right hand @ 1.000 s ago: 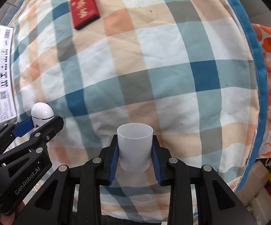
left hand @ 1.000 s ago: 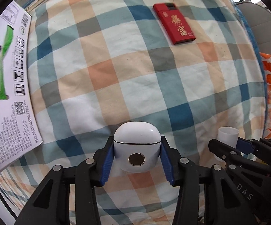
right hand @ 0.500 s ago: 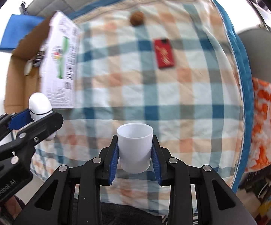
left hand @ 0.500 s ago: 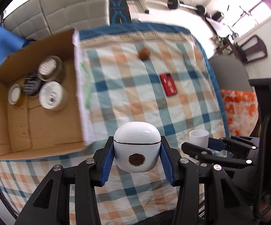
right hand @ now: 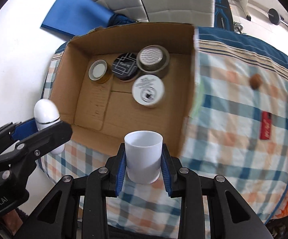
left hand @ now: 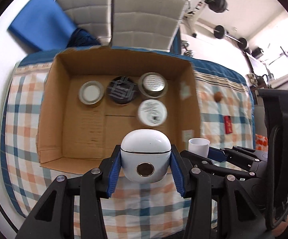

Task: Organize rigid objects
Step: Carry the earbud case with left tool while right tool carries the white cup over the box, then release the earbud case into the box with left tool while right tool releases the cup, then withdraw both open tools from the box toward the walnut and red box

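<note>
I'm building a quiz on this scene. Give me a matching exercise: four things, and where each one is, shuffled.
Things:
1. white case
2. cup
3. black tin
4. red pack

Places:
A. in the cardboard box
B. in the right gripper
C. on the checked cloth
D. in the left gripper

Pairs: 1-D, 2-B, 3-A, 4-C

- The left gripper (left hand: 145,164) is black with blue ridged pads (left hand: 114,171) and shiny round screws.
- The right gripper (right hand: 143,159) looks the same.
</note>
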A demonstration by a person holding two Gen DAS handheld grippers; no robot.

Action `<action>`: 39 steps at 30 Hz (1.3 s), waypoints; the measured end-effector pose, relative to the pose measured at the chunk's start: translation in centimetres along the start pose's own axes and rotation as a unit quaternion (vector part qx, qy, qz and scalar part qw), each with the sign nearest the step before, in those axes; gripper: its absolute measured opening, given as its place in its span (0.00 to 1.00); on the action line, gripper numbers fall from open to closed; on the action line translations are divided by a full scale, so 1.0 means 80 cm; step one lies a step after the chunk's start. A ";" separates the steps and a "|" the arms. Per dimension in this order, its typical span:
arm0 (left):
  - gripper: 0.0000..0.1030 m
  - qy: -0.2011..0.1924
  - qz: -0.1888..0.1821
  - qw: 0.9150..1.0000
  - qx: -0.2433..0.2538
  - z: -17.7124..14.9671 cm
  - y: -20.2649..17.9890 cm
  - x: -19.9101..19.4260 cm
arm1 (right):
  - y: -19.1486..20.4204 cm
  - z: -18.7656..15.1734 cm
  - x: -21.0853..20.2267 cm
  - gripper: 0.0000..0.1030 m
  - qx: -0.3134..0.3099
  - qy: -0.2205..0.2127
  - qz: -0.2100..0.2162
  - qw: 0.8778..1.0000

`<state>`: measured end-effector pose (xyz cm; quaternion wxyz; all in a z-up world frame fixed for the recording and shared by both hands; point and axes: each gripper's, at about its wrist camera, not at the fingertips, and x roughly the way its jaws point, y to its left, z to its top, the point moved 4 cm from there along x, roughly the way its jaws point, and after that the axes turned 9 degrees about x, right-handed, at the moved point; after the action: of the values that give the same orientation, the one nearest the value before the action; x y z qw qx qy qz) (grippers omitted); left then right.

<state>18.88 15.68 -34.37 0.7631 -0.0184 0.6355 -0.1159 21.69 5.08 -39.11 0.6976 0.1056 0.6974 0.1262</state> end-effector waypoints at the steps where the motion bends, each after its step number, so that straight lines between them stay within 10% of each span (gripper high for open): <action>1: 0.42 0.011 0.000 1.000 -0.008 0.002 0.020 0.010 | 0.009 0.007 0.015 0.33 0.001 0.005 -0.002 1.000; 9: 0.42 0.094 -0.021 0.993 -0.064 0.021 0.123 0.111 | 0.048 0.058 0.138 0.33 0.016 0.047 -0.019 0.999; 21: 0.47 0.142 -0.029 0.987 -0.070 0.034 0.157 0.169 | 0.080 0.087 0.197 0.34 0.024 0.053 -0.041 0.997; 23: 0.65 0.142 -0.024 0.987 -0.070 0.035 0.157 0.166 | 0.085 0.088 0.197 0.42 0.022 0.053 -0.041 0.997; 39: 0.98 0.043 -0.005 0.997 -0.064 0.040 0.119 0.036 | 0.064 0.056 0.110 0.93 0.021 0.013 -0.023 0.999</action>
<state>23.92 24.00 -38.21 0.7321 -0.0652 0.6734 -0.0796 25.99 12.92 -45.73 0.6890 0.1026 0.7109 0.0967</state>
